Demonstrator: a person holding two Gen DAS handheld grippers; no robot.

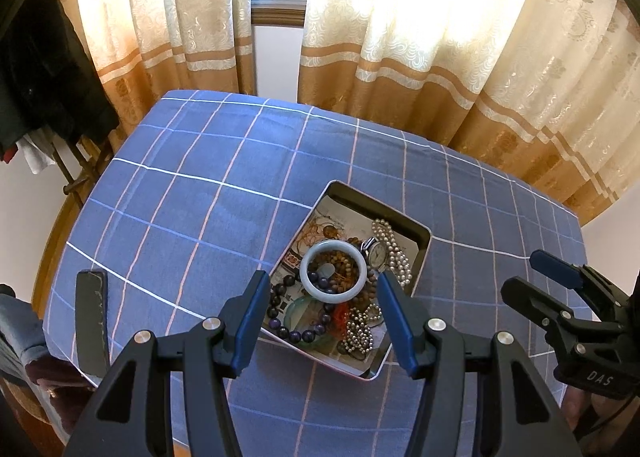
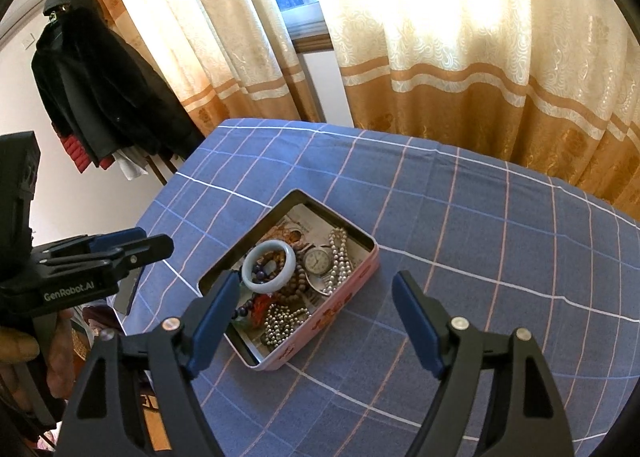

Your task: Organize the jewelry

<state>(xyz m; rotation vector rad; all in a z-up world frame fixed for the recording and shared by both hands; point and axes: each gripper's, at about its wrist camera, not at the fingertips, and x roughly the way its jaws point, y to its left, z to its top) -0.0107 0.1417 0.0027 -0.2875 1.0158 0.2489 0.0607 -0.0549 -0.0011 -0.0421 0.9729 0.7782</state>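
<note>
An open pink tin box sits on the blue checked tablecloth and holds a pile of jewelry. On top lies a pale jade bangle. Beside it are a silver watch, a white pearl strand, brown wooden beads, purple beads and small silver beads. My left gripper is open and empty, above the box's near end. My right gripper is open and empty, above the box's near right side; it also shows in the left wrist view.
A black flat bar lies at the table's left edge. Curtains hang close behind the table. Dark coats hang on a rack at the left. The tablecloth spreads wide right of the box.
</note>
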